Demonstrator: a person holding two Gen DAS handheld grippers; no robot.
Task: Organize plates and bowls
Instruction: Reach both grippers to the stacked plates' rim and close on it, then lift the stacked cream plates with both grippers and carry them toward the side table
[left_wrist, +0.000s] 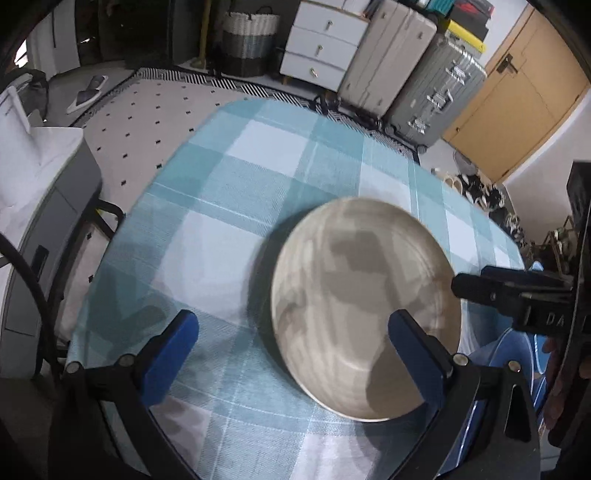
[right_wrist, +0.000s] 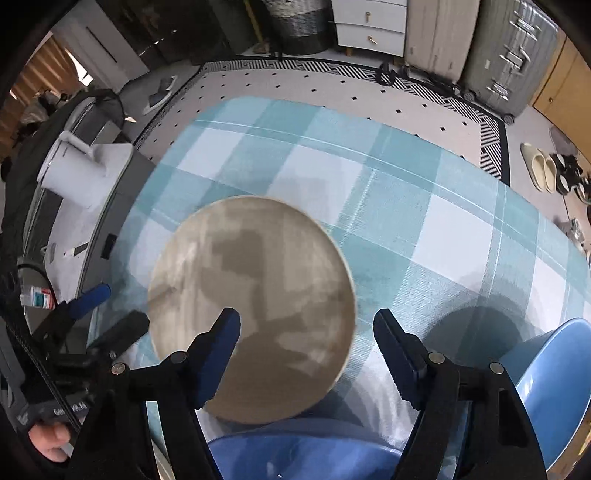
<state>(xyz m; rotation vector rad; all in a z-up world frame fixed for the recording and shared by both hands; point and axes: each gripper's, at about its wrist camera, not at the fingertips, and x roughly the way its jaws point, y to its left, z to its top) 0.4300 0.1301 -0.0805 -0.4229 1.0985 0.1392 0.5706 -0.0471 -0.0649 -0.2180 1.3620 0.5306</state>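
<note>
A beige plate lies flat on the blue checked tablecloth; it also shows in the right wrist view. My left gripper is open above the cloth, its right finger over the plate's near edge. My right gripper is open and empty, its left finger over the plate's near side; it also shows at the right edge of the left wrist view. A blue bowl sits at the near right, and another blue dish lies under the right gripper.
The table ends at its far edge over a dotted rug. A grey cabinet with a white kettle stands to the left. Suitcases and a white drawer unit stand at the back.
</note>
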